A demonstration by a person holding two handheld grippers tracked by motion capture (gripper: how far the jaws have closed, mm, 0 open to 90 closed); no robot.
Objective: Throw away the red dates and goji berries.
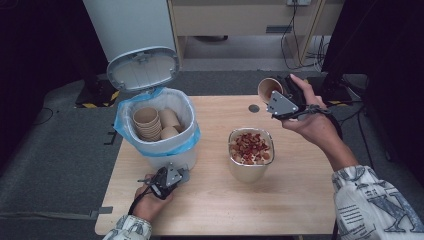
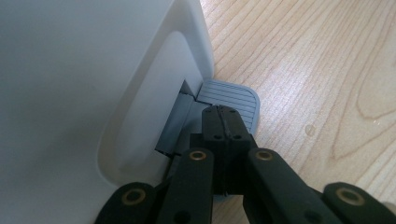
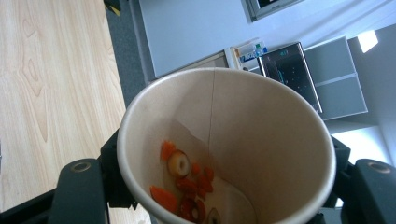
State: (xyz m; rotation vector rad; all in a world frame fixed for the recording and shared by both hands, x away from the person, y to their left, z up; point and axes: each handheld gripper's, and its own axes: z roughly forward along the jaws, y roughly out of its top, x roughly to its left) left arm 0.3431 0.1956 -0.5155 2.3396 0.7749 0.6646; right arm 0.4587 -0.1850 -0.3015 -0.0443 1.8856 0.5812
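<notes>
Right gripper (image 1: 278, 98) pinching paper cup (image 1: 269, 89) above table's far edge (image 1: 225, 98); light, thin-walled, crushable, so held gently at mid-wall. Left gripper (image 2: 224, 122) pressed together on bin pedal (image 2: 231, 96).

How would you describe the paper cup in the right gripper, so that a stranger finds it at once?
Start at the wooden table and go to its far right corner, above the metal container of red pieces. There the right gripper holds one paper cup tilted in the air. Unlike the stacked cups in the white bin, it holds some pieces.
</notes>
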